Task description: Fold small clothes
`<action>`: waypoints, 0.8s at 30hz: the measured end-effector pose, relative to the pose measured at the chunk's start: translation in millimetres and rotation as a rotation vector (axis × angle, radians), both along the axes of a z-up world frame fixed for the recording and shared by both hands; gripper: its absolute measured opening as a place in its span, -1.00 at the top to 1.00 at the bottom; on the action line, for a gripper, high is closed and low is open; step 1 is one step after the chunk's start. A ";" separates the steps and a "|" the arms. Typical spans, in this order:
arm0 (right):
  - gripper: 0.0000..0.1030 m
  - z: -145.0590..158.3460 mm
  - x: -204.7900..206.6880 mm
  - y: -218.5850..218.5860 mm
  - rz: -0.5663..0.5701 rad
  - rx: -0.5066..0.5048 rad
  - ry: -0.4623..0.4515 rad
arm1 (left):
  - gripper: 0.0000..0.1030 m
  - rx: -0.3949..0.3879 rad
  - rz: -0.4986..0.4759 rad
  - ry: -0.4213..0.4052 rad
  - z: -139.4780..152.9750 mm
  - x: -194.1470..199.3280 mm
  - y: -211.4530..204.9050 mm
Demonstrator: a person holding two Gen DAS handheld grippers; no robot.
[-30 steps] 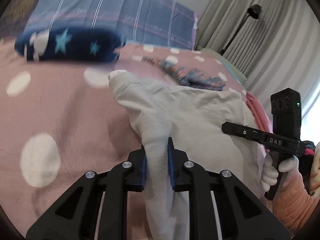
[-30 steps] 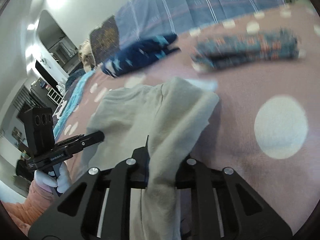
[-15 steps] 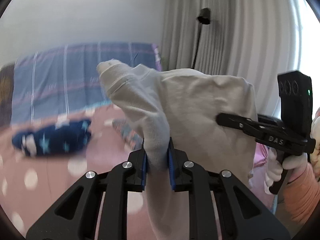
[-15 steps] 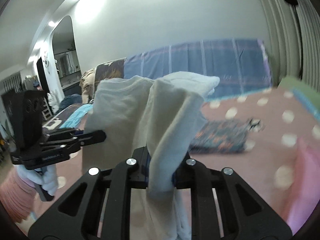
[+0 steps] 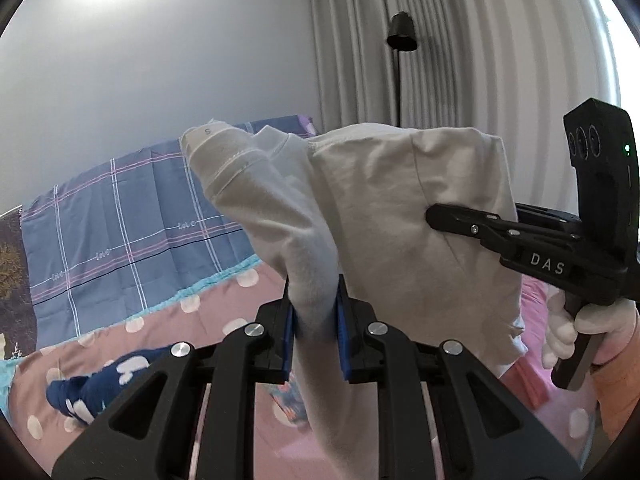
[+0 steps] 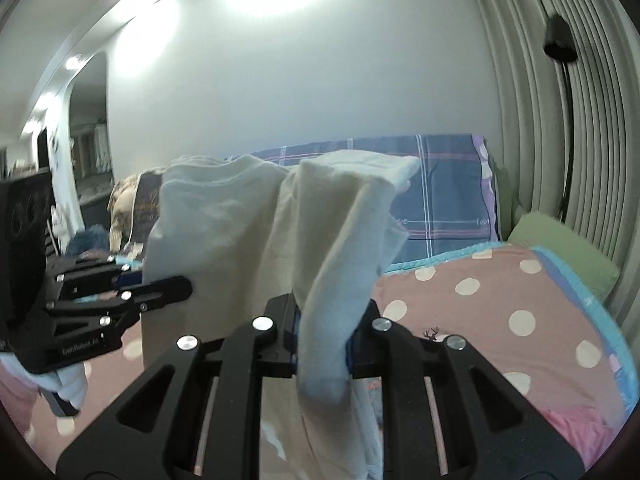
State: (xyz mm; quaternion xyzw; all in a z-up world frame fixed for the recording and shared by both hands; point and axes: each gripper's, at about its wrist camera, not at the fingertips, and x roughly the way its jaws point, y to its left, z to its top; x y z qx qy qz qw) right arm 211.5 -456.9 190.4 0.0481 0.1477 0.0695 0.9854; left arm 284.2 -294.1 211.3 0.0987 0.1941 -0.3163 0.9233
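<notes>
A cream long-sleeved top (image 5: 400,216) hangs in the air above the bed, stretched between both grippers. My left gripper (image 5: 314,320) is shut on one bunched sleeve, whose cuff (image 5: 208,140) flops over to the left. My right gripper (image 6: 324,332) is shut on the other sleeve of the cream top (image 6: 224,220). In the left wrist view the right gripper (image 5: 436,214) reaches in from the right against the shirt body, held by a gloved hand (image 5: 568,332). In the right wrist view the left gripper (image 6: 176,286) shows at the left edge.
Below lies a pink polka-dot bedspread (image 6: 500,300). A navy garment with white stars (image 5: 92,388) and a patterned folded piece (image 5: 288,400) rest on it. A blue plaid pillow (image 5: 132,232) leans at the headboard. A floor lamp (image 5: 400,36) and curtains stand at the right.
Both grippers have risen together and lifted the cream top off the bedspread. It now hangs in the air, with the wall and curtains behind it instead of the bed.
</notes>
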 end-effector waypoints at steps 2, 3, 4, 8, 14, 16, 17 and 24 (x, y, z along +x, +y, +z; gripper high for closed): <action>0.69 -3.0 22.6 -9.2 -0.009 0.023 0.008 | 0.66 0.016 0.018 0.005 -4.9 14.4 -7.6; 0.69 -6.5 34.8 -12.5 -0.014 0.028 0.015 | 0.66 0.026 0.029 0.008 -8.8 23.5 -12.1; 0.69 -9.2 44.4 -14.7 -0.019 0.029 0.023 | 0.66 0.031 0.036 0.013 -11.8 31.8 -15.2; 0.69 -32.8 92.4 -20.7 -0.046 0.032 0.077 | 0.66 0.051 0.070 0.058 -33.6 74.1 -28.5; 0.17 -90.0 177.2 -31.9 -0.222 -0.014 0.245 | 0.30 0.199 0.251 0.123 -106.1 150.5 -51.9; -0.03 -123.6 203.4 -41.7 -0.336 -0.043 0.384 | 0.29 0.270 0.320 0.173 -137.6 169.8 -49.5; -0.03 -135.7 207.2 -45.5 -0.358 -0.040 0.412 | 0.29 0.281 0.321 0.212 -155.7 174.3 -44.6; -0.01 -240.1 182.4 -46.4 -0.289 -0.043 0.560 | 0.26 0.385 0.220 0.194 -235.3 137.9 -38.2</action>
